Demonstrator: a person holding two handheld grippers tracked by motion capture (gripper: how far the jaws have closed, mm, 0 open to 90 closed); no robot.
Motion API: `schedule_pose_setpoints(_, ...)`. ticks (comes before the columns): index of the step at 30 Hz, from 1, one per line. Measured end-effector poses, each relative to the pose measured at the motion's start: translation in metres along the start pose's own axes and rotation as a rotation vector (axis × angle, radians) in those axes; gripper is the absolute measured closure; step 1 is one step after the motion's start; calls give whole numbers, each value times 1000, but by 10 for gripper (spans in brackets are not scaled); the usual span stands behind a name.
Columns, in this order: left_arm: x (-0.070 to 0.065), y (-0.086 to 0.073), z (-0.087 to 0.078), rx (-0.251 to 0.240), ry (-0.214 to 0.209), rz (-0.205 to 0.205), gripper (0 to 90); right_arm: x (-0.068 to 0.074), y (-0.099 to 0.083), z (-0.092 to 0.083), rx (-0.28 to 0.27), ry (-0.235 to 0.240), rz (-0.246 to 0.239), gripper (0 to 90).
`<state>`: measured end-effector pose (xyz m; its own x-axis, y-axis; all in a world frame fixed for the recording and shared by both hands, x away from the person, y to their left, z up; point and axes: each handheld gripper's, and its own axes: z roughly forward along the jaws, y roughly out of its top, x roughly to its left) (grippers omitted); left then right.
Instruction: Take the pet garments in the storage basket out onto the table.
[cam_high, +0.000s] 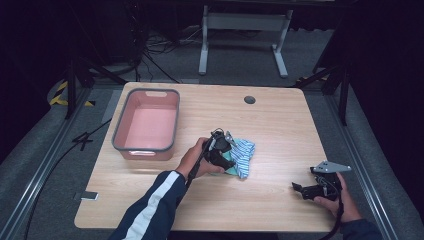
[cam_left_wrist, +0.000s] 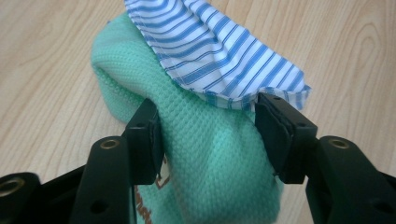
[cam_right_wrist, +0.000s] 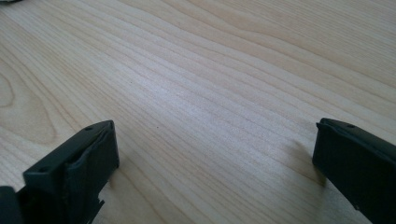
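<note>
Left hand-held gripper (cam_left_wrist: 208, 135) stands released, jaws astride the green cloth (cam_left_wrist: 205, 172) mid-worktop (cam_high: 280, 125); we'd push deeper before pinching it and the striped cloth (cam_left_wrist: 219, 51) together, we judge

Pink basin (cam_high: 146, 126) on wooden table (cam_high: 280, 120)

We see a light wooden table (cam_high: 280, 125) with pale, fine grain. On it sits a pink tub (cam_high: 147, 125) with a grey rim. Near the middle lies a mint-green cloth (cam_left_wrist: 210, 158) of waffle-like knit, bearing a small brown mark near its lower edge, and over it a white cloth with blue stripes (cam_left_wrist: 219, 51). Both grippers, the left gripper (cam_left_wrist: 208, 135) and the right gripper (cam_right_wrist: 210, 158), are black; the right one carries a grey plate. The person's sleeve (cam_high: 155, 205) is dark navy with a white stripe. The floor is grey carpet.
</note>
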<state>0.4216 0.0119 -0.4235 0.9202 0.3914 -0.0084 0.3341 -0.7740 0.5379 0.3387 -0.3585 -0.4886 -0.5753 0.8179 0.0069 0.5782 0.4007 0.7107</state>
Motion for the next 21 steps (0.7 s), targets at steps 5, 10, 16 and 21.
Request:
schedule_pose_setpoints(5, -3, 0, -11, -29, 19, 6, 398, 0, 0, 0, 0, 0, 0, 7)
schedule_pose_setpoints(10, -8, 0, -24, -32, 45, 44, 341, 0, 0, 0, 0, 0, 0, 7)
schedule_pose_setpoints(16, -15, -1, -35, -31, 69, 86, 290, 0, 0, 0, 1, -1, 1, 7)
schedule_pose_setpoints(21, -18, -4, -42, -12, 96, 110, 270, 0, 0, 0, 1, -1, 0, 7)
